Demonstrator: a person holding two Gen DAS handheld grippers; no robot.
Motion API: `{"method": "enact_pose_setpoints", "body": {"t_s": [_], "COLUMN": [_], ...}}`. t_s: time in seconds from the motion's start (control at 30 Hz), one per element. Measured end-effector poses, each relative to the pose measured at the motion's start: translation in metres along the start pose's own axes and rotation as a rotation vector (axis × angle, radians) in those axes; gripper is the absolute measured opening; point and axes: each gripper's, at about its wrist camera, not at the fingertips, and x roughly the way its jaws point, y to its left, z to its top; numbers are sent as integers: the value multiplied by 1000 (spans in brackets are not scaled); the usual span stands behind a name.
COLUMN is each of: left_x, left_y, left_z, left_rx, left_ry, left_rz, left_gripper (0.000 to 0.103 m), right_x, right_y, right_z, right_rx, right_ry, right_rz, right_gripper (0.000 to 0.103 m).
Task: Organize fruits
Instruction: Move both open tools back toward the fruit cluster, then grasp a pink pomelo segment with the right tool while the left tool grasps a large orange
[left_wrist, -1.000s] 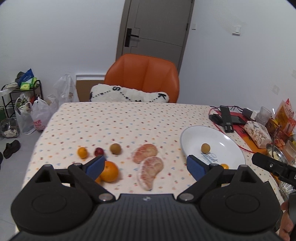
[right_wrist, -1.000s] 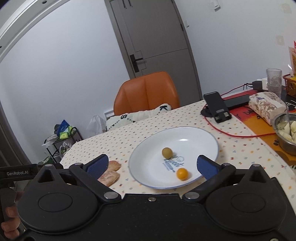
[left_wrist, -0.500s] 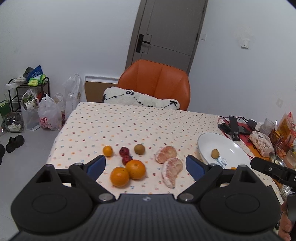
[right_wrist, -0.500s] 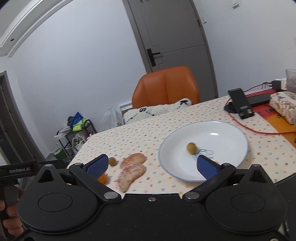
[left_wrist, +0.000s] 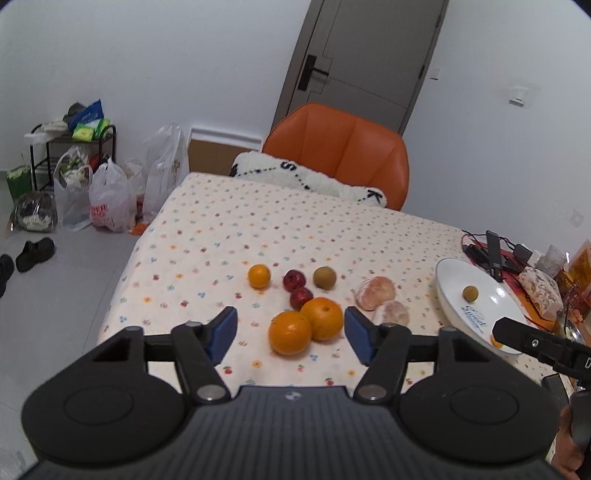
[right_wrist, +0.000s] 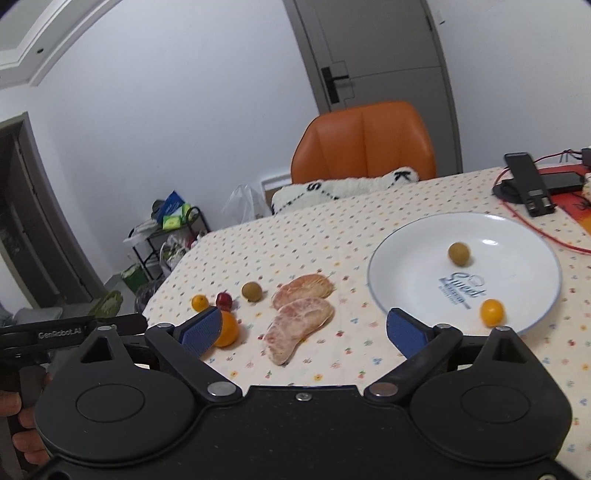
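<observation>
Left wrist view: left gripper is hovering, jaws open, around two touching oranges; closing could be knocking one rolling.

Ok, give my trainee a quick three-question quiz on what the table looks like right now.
1. True or false: the white plate holds two small fruits.
2. Which fruits lie nearest the left claw?
A. the two big oranges
B. the peeled pomelo pieces
C. the red fruits
3. Fill in: both claws are ____ and hold nothing.

Key:
1. True: a brownish-green fruit and a small orange one.
2. A
3. Open; the right claw also stands wide apart.
</observation>
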Motion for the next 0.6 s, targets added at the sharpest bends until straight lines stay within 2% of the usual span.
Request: {"method": "enact_pose_setpoints", "body": {"t_s": [0.33,0.6], "left_x": [27,47], "left_y": [7,13], "left_z": [-5,-5], "left_rx": [5,-20], "left_ry": [49,87], "left_rz": [-32,-64], "left_gripper": [51,50], "right_x": [35,58], "right_y": [11,13], "right_z": [-8,-11], "right_rx": [-7,-9], "right_ry": [84,134], "right_rz": [26,32], "right_gripper": [72,68]}}
